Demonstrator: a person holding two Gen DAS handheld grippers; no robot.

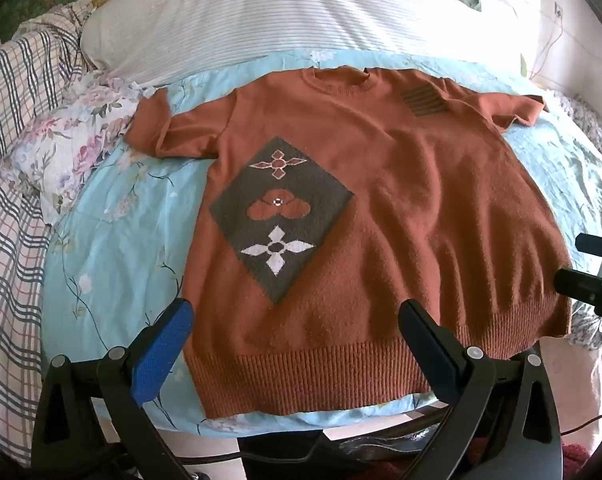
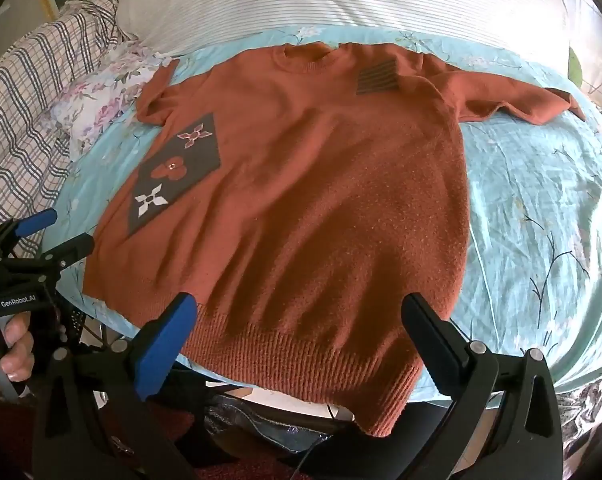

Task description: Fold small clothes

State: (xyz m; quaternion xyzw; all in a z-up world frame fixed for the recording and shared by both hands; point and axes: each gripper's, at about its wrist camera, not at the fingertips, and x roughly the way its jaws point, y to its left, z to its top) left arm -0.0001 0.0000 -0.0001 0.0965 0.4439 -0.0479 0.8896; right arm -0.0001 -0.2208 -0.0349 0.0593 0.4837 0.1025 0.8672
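A rust-orange knit sweater (image 1: pixel 401 208) lies flat and face up on the bed, collar far, ribbed hem near, both short sleeves spread out. It has a grey diamond patch with flowers (image 1: pixel 279 216) and a striped chest patch (image 1: pixel 424 100). It also shows in the right wrist view (image 2: pixel 321 200). My left gripper (image 1: pixel 297 312) is open and empty, hovering over the hem's left part. My right gripper (image 2: pixel 301 308) is open and empty over the hem's right part. The right gripper shows at the left wrist view's right edge (image 1: pixel 593 276); the left gripper shows at the right wrist view's left edge (image 2: pixel 57 236).
The light blue floral sheet (image 1: pixel 113 240) covers the bed. A white striped pillow (image 1: pixel 281 16) lies behind the collar. A floral pillow (image 1: pixel 73 148) and a plaid blanket (image 1: pixel 13 160) lie at the left. The bed's near edge runs just under the hem.
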